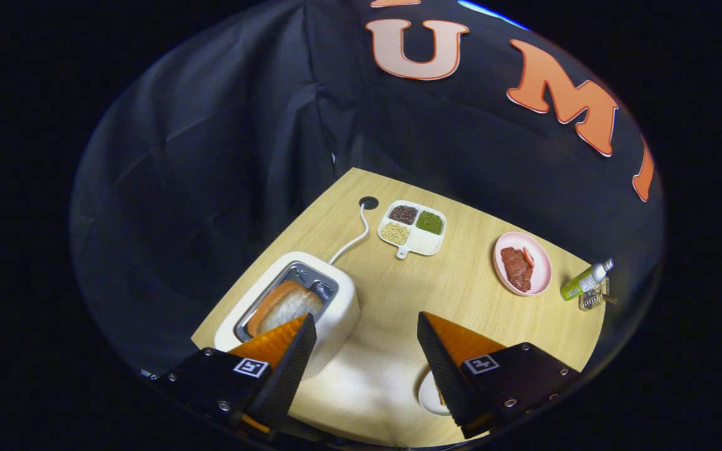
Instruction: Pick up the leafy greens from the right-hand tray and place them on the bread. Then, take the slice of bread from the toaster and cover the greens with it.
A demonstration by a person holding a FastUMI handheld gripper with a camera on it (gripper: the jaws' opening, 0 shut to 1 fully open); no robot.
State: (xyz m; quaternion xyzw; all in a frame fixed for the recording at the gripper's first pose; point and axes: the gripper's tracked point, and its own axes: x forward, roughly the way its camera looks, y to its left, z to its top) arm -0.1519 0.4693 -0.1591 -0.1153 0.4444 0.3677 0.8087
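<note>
Jaws (366,326) spread wide, nothing between them, bare wooden tabletop (461,282) in the gap. Square black-and-white marker tags on both jaw bodies; no readable text.

White toaster (295,310) just ahead of the left finger (286,341), one slot, slice of bread (286,305) standing in it, brown crust on the side away from the fingers, pale face toward them. Slice's long axis runs along the slot, diagonal from near the left fingertip away toward the far side. White cord (355,241) goes from the toaster to a round hole (368,202) in the tabletop.

Beyond the fingers: white divided tray (412,228) with handle, four compartments — dark brown grains, green grains, tan beans, one empty.

Further right: pink plate (522,263) with a reddish meat slab and a small orange-red piece on it.

Well to the right of the plate: green bottle (585,280) with white cap, lying tilted on a small wire rack (594,299); label too small to read.

White plate rim (427,396) peeks out beside the right finger (445,351), contents hidden. Can't tell where the leafy greens are.
</note>
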